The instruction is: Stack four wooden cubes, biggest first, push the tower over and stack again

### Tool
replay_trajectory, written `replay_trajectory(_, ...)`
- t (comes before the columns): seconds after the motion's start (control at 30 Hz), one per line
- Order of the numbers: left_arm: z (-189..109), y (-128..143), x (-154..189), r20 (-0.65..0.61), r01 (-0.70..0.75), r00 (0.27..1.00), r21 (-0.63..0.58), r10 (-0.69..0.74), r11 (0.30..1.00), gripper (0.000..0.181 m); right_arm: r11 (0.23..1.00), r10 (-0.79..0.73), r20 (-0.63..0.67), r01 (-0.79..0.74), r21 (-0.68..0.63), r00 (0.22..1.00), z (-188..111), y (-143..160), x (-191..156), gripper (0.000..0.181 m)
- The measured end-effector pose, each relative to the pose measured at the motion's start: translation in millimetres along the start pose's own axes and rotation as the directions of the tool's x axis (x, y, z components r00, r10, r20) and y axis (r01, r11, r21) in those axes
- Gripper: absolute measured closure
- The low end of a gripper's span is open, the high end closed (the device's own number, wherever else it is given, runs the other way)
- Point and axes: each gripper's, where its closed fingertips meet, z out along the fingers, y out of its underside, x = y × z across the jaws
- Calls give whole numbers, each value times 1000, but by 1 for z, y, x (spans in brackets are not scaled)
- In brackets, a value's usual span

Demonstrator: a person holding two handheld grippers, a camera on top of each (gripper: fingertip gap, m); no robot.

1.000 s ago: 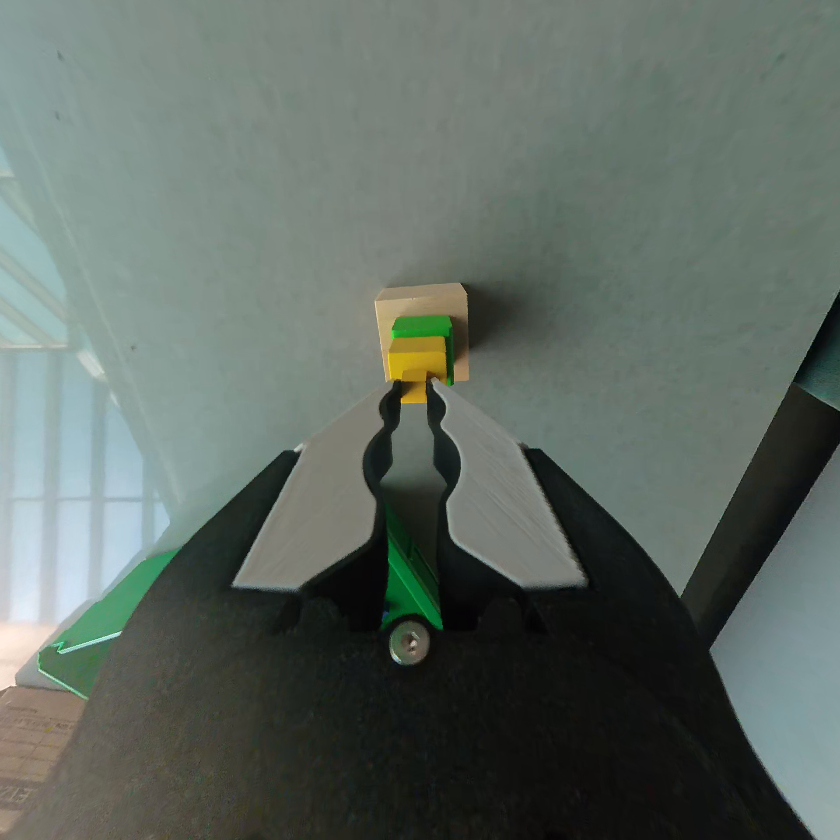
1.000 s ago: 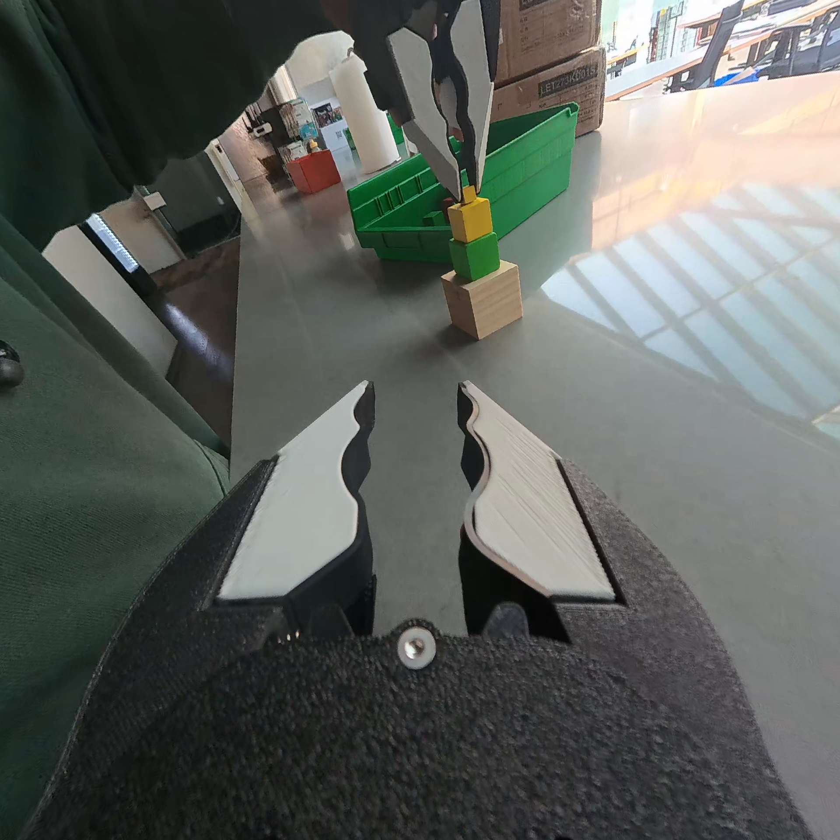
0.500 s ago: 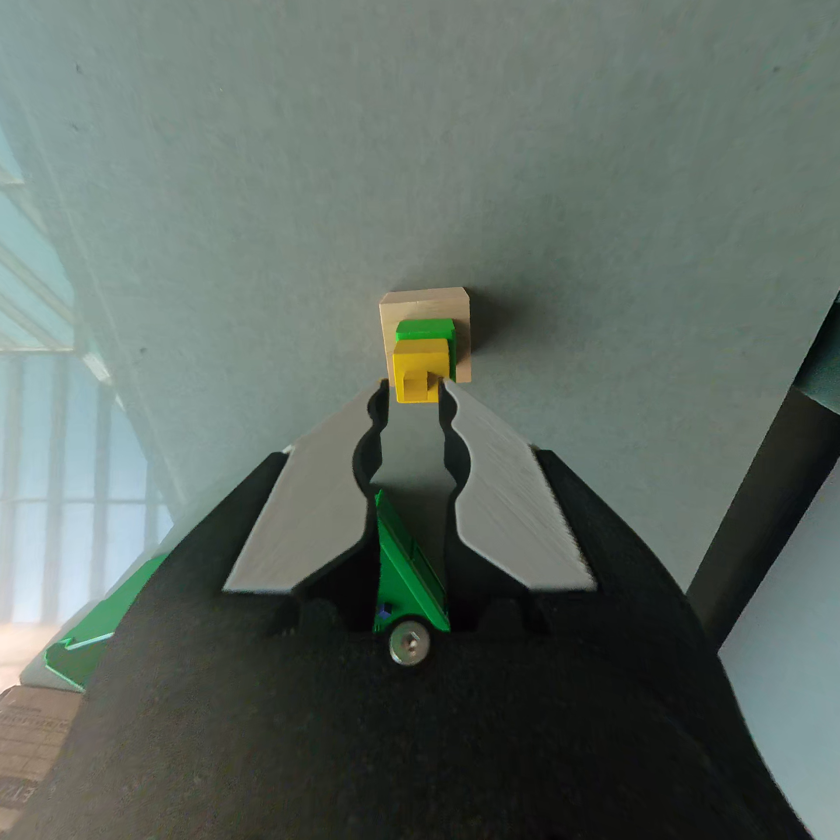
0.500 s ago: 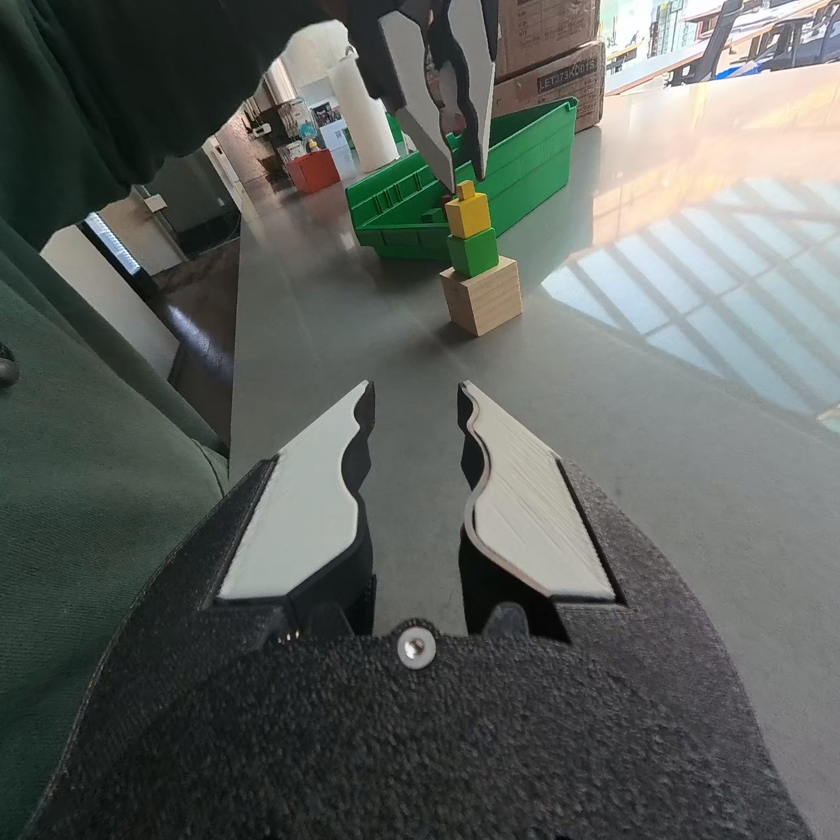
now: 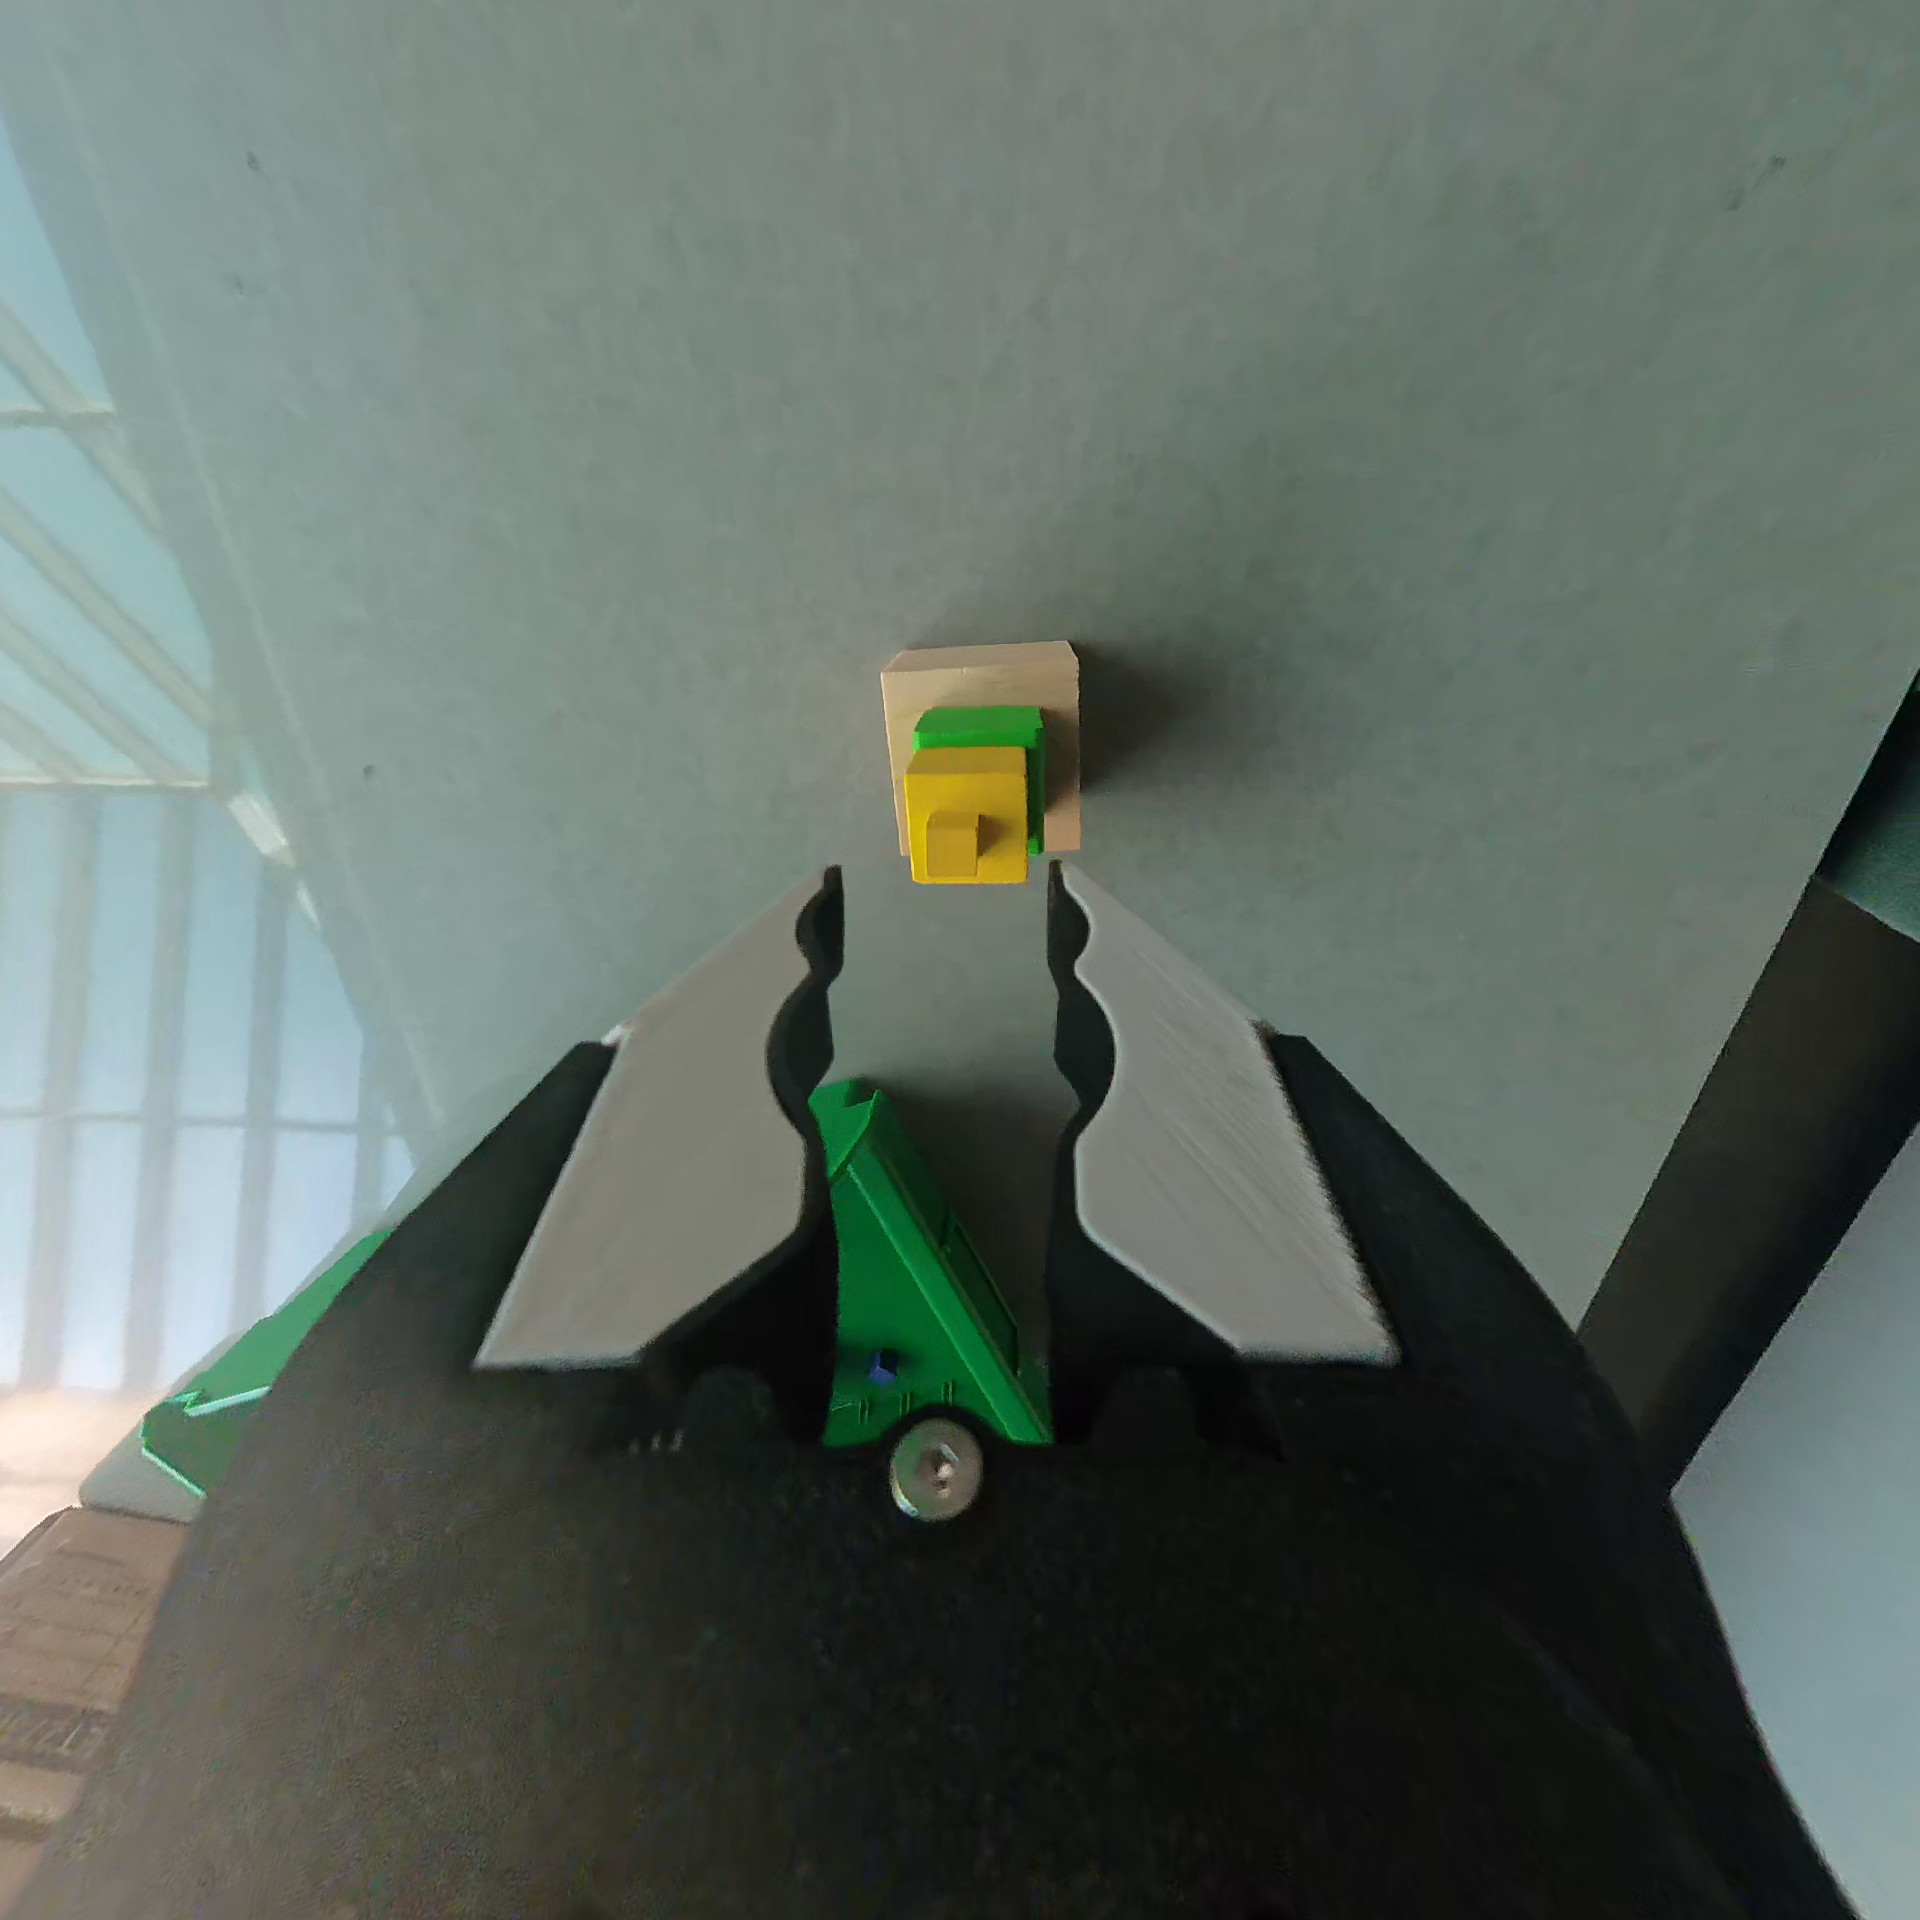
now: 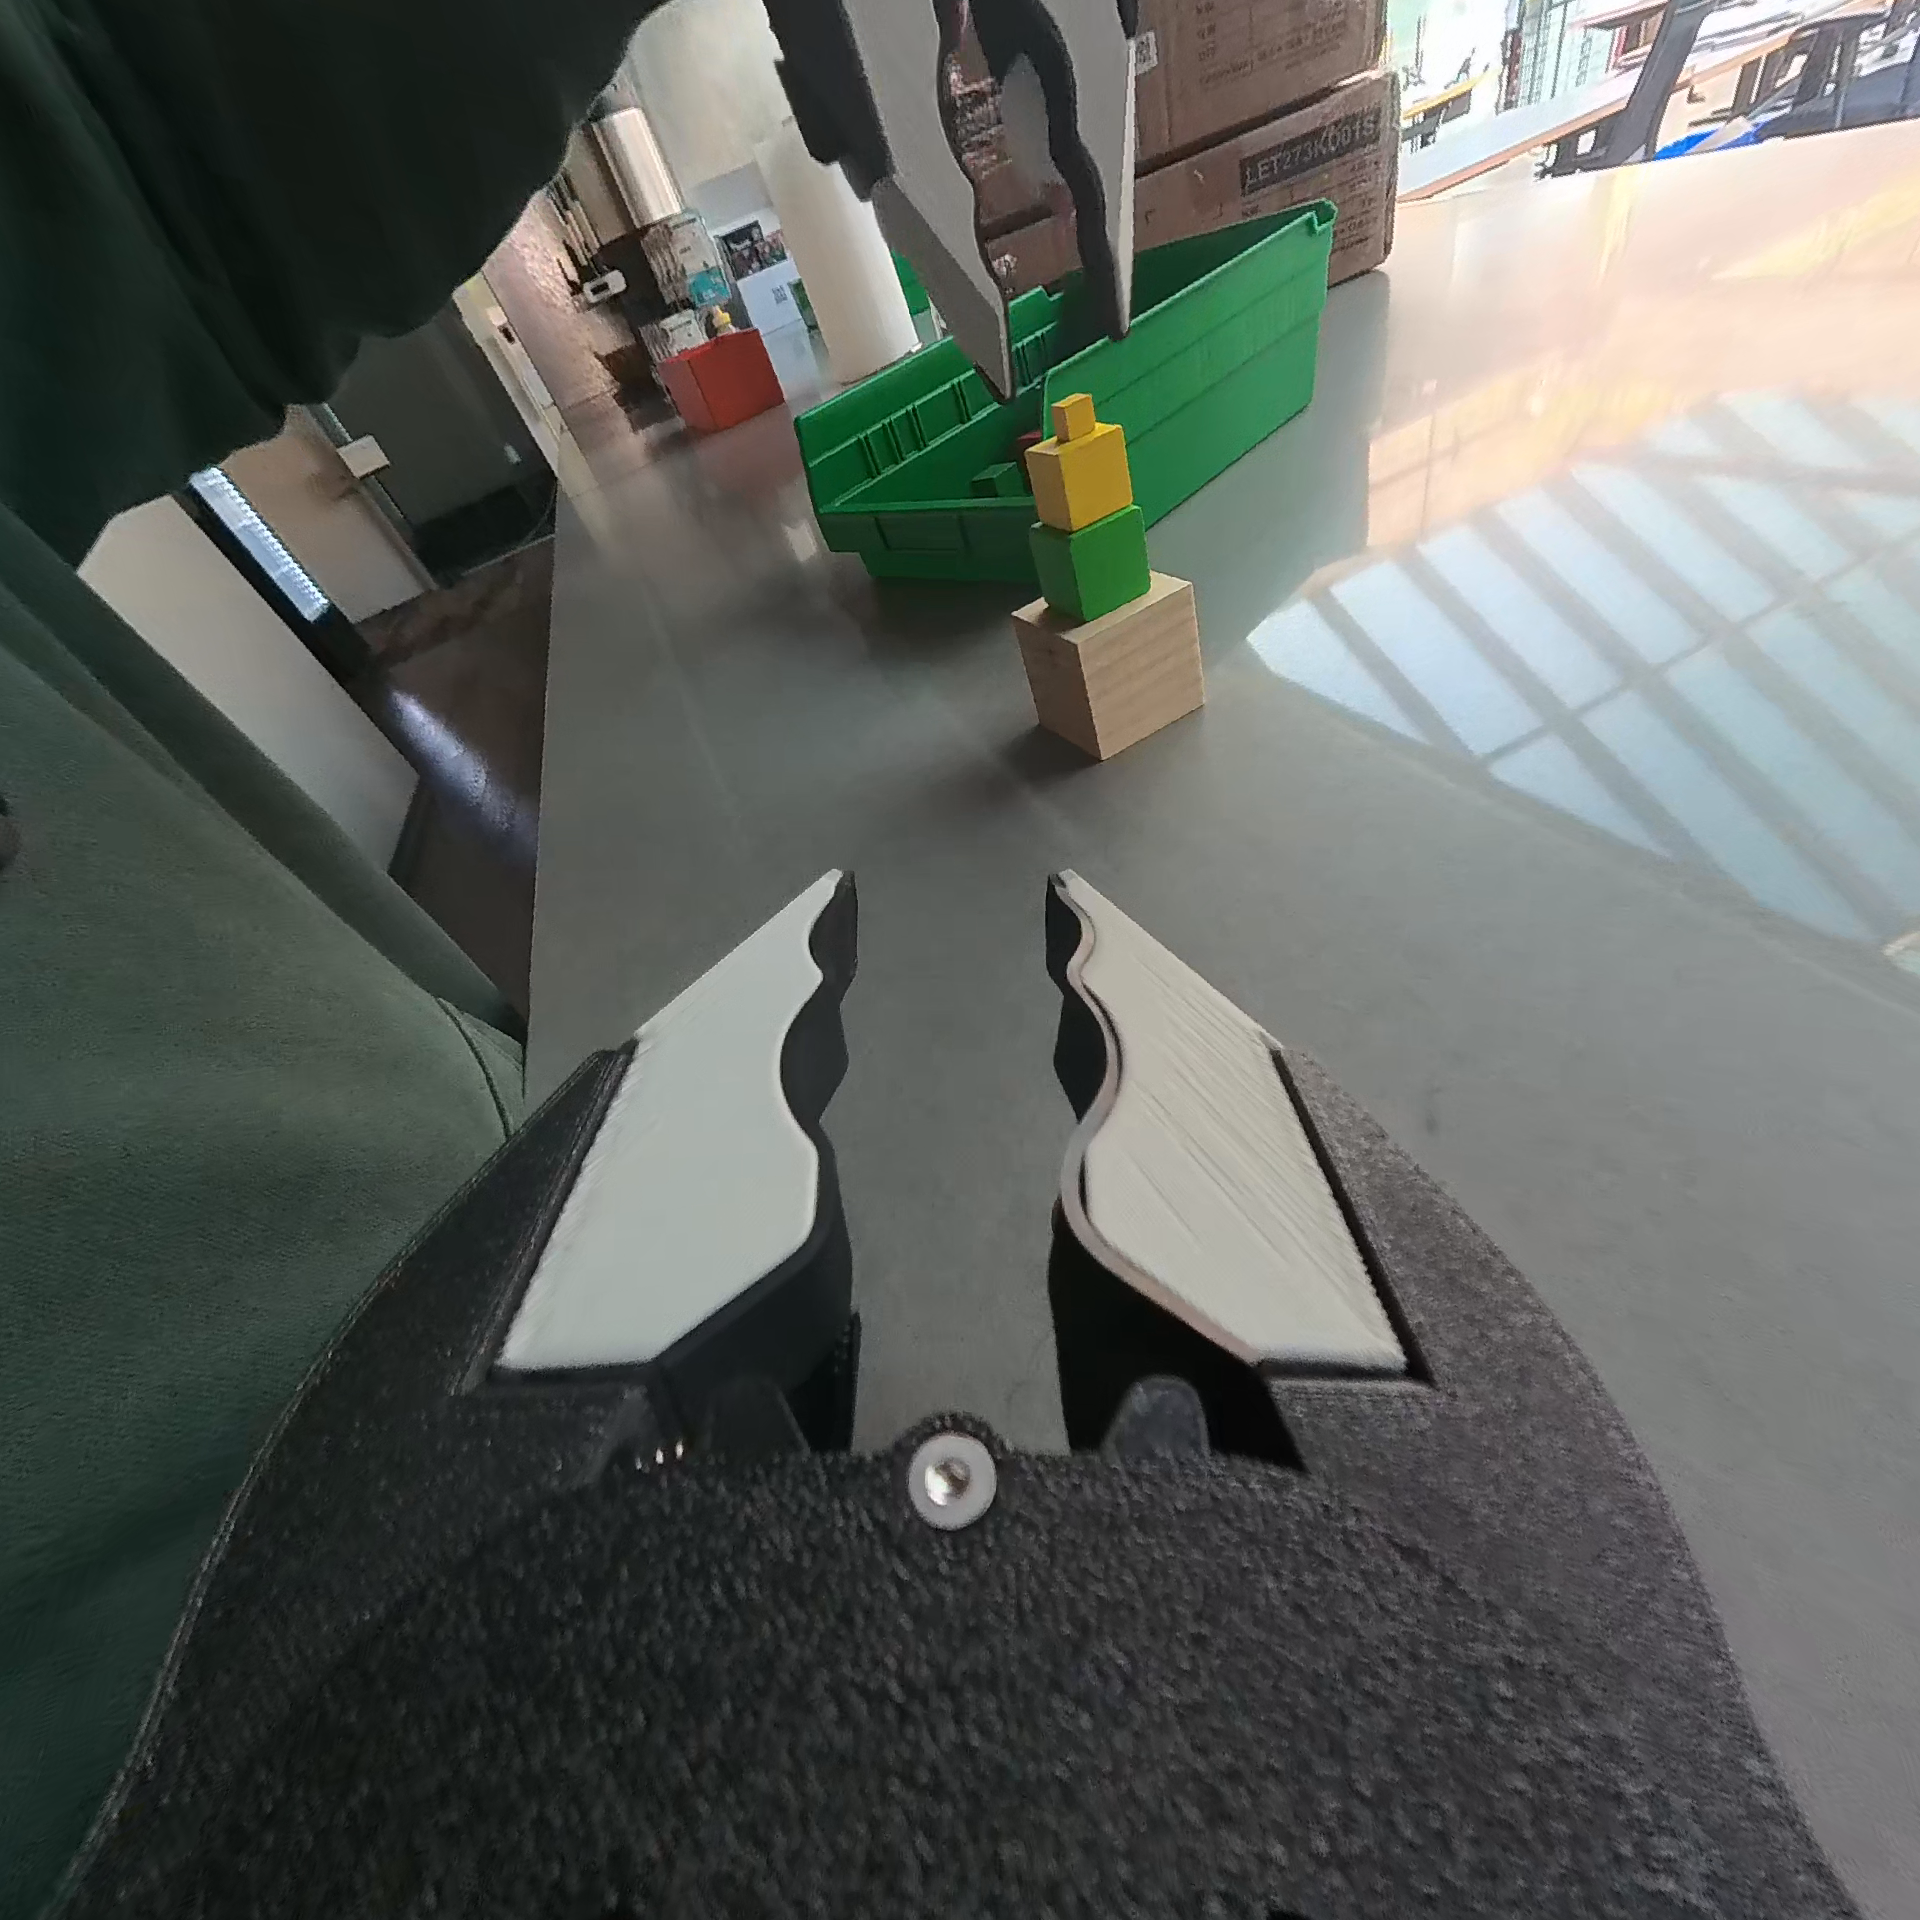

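My left gripper (image 5: 945, 883) hangs spread above the small yellow block (image 6: 1074, 417) (topmost of four stacked); my right gripper (image 6: 951, 899), spread, holds nothing over the grey table (image 6: 1351, 987).

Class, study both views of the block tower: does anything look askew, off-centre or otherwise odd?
Yes. The green block sits near one corner of the wooden cube, not centred. The yellow block and small yellow block on it look slightly shifted too. Nothing is toppled. The left gripper hangs open just above, apart.
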Motion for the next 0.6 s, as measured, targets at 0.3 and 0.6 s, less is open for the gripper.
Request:
replay_trajectory(0.3, -3, 0, -1, 32, 50, 998, 82, -53, 995, 121, 1000, 5, 1, -5, -6, 1000, 1, 3, 0, 145)
replay_trajectory(0.6, 6, 13, -3, 29, 266, 943, 527, -330, 807, 115, 1000, 21, -12, -21, -6, 1000, -1, 7, 4, 145)
